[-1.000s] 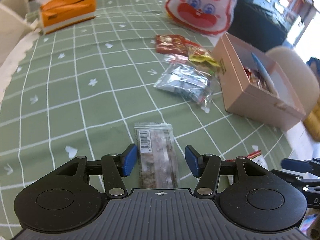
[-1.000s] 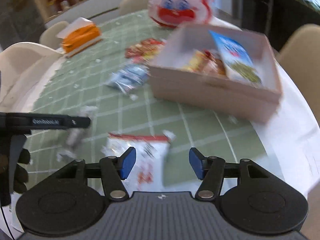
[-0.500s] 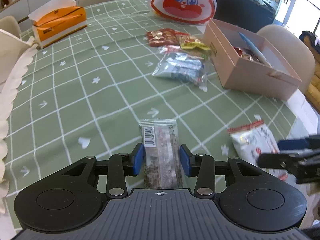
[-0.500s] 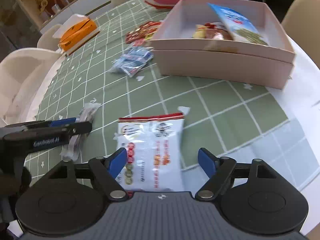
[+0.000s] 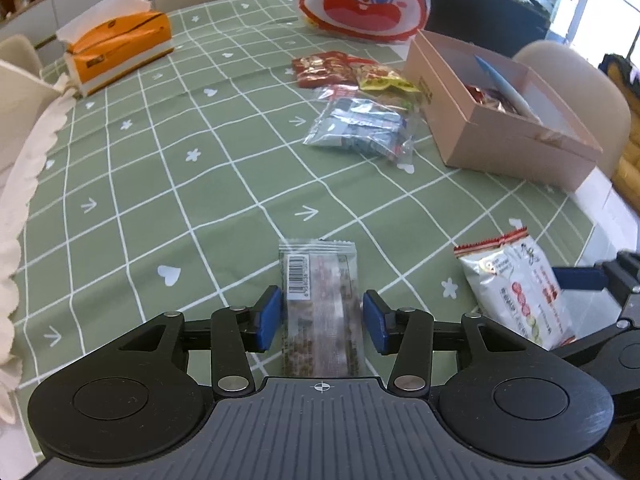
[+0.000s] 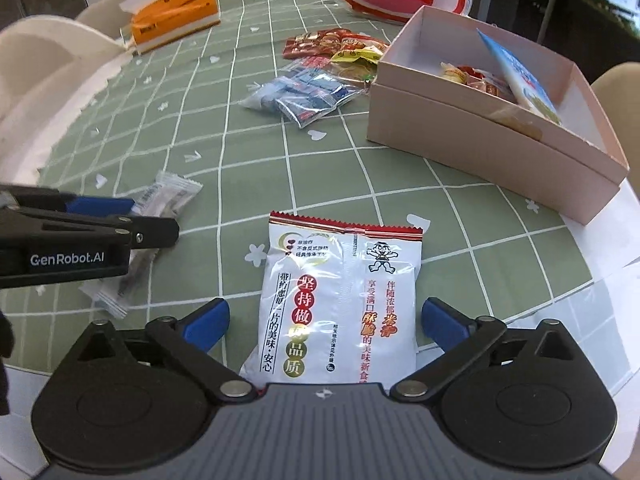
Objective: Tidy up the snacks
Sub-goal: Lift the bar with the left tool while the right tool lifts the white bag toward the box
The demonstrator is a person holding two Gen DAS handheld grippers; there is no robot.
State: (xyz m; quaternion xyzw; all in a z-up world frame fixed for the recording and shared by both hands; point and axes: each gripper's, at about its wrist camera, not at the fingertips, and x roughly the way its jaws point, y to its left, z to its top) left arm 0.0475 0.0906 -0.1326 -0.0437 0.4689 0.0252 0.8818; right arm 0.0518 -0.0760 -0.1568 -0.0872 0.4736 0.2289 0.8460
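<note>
Both hand-held grippers opening: left hand-held gripper (image 5: 320, 316) straddling bar (image 5: 318, 300), right hand-held gripper (image 6: 326, 320) straddling white pouch (image 6: 340, 300), neither gripped, short of pink box (image 6: 480, 136). Risk: slick wrappers skid on desk (image 5: 160, 160) at closing.

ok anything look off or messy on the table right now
Nothing spilled or torn. Several snack packets lie in a loose heap beside the pink box rather than inside it, and a blue-and-white packet stands tilted against the box's inner wall.

"GenRobot.AI" on left claw (image 6: 100, 216); Chinese print on white packet (image 6: 340, 300).
</note>
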